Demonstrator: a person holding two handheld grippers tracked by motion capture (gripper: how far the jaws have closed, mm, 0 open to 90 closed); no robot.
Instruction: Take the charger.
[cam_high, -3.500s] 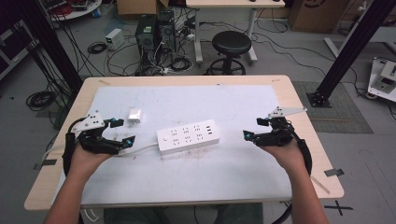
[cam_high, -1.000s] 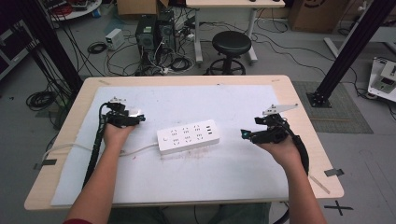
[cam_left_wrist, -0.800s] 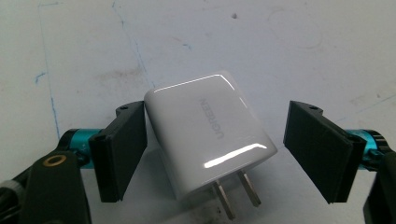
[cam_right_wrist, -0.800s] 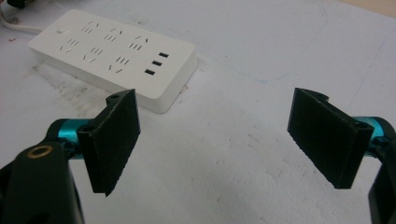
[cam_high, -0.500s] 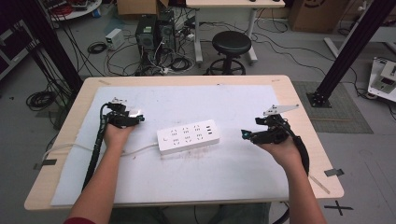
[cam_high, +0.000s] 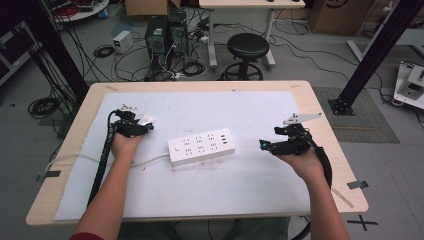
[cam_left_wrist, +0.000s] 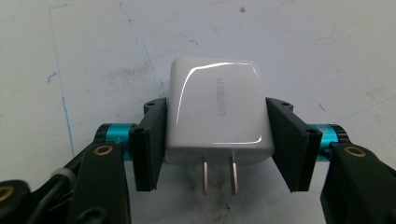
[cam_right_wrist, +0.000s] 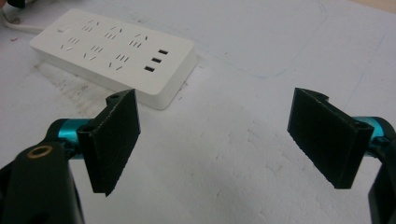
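Item: white charger (cam_left_wrist: 218, 112), centre frame, pinched flat-sided by left gripper (cam_left_wrist: 217, 144), jaws just closed, prongs exposed for plugging. Right gripper (cam_right_wrist: 231, 140) spread near power strip (cam_right_wrist: 116, 56).

A lab or workshop: grey floor strewn with tangled black cables (cam_high: 107, 50), black computer towers (cam_high: 167, 32), round black stool (cam_high: 248, 47), black aluminium frame posts (cam_high: 377, 50), cardboard boxes (cam_high: 145, 7).

Left gripper (cam_left_wrist: 217, 154) fingers (cam_left_wrist: 148, 144) just closed, now clamping white charger (cam_left_wrist: 217, 112).
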